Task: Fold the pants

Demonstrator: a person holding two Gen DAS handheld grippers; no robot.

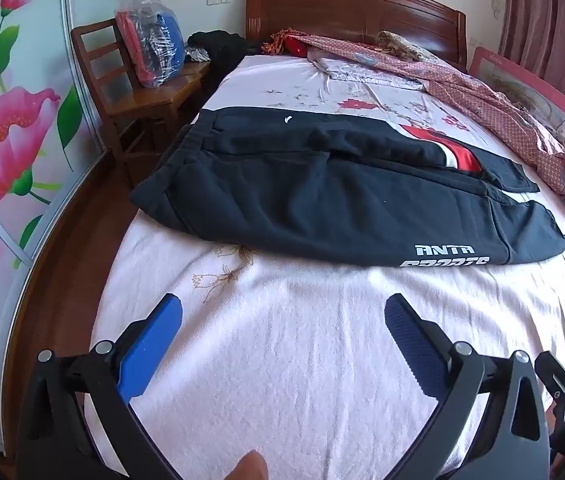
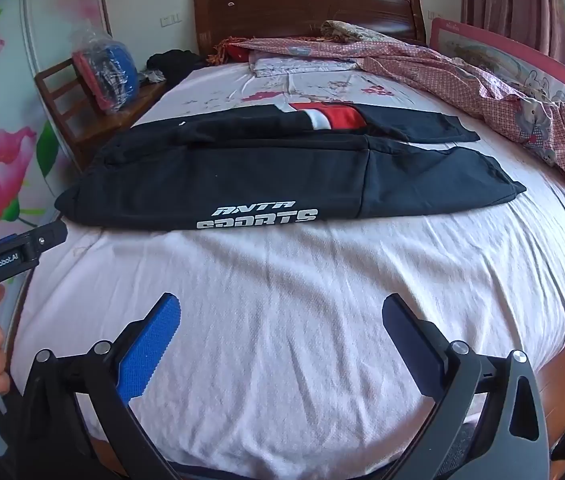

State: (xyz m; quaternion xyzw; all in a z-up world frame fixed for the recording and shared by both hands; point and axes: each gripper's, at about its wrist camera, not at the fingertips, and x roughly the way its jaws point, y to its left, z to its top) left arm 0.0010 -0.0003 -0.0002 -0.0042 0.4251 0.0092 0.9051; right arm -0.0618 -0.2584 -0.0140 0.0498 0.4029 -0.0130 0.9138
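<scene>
Black sports pants [image 1: 322, 196] with white lettering and a red-and-white stripe lie flat across the bed, waistband to the left, legs to the right; they also show in the right wrist view [image 2: 266, 176]. My left gripper [image 1: 282, 312] is open and empty over the bare sheet in front of the pants. My right gripper [image 2: 280, 312] is open and empty too, also short of the pants. The left gripper's body [image 2: 14, 256] shows at the left edge of the right wrist view.
The bed [image 1: 290, 380] has a pale pink sheet. A crumpled pink quilt [image 1: 482, 92] lies along the far right side. A wooden headboard [image 1: 346, 4] stands behind. A wooden chair [image 1: 142, 96] with a plastic bag stands left of the bed, by a flowered wardrobe [image 1: 6, 140].
</scene>
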